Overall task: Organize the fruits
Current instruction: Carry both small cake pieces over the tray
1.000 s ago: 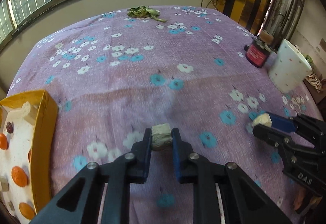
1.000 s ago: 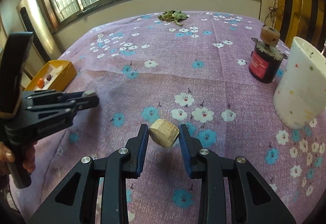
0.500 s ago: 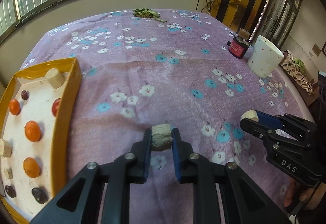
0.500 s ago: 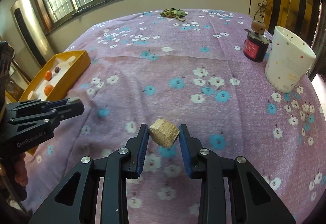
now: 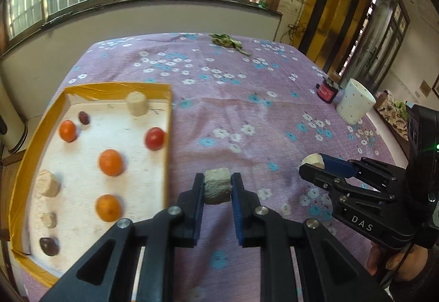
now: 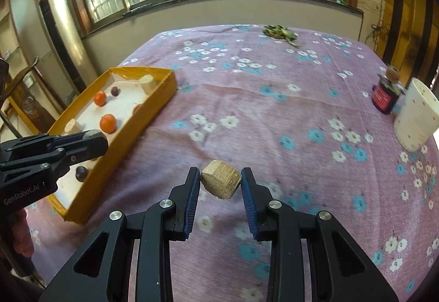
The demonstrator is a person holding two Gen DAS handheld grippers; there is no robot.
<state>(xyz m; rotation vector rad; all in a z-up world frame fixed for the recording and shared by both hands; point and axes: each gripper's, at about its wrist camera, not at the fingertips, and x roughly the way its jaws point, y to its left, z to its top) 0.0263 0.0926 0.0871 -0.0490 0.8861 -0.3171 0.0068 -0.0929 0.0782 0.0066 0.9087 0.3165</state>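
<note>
My left gripper (image 5: 218,188) is shut on a pale cut fruit chunk (image 5: 216,189), held above the cloth just right of the yellow tray (image 5: 167,143). My right gripper (image 6: 219,182) is shut on a tan cut chunk (image 6: 221,182) over the middle of the table; it also shows in the left wrist view (image 5: 312,164). The tray (image 6: 162,96) holds three oranges (image 5: 110,166), a red tomato (image 5: 155,138), dark plums (image 5: 49,246) and several pale chunks (image 5: 137,103). The left gripper shows in the right wrist view (image 6: 94,138) over the tray's near end.
A purple floral cloth (image 6: 274,115) covers the table. A white dotted cup (image 6: 415,118) and a dark red jar (image 6: 385,97) stand at the right edge. Green leaves (image 6: 278,31) lie at the far side. A wall with windows is behind.
Both grippers have risen and pulled back with their chunks held. The left one has swung left, bringing the whole tray into view.
</note>
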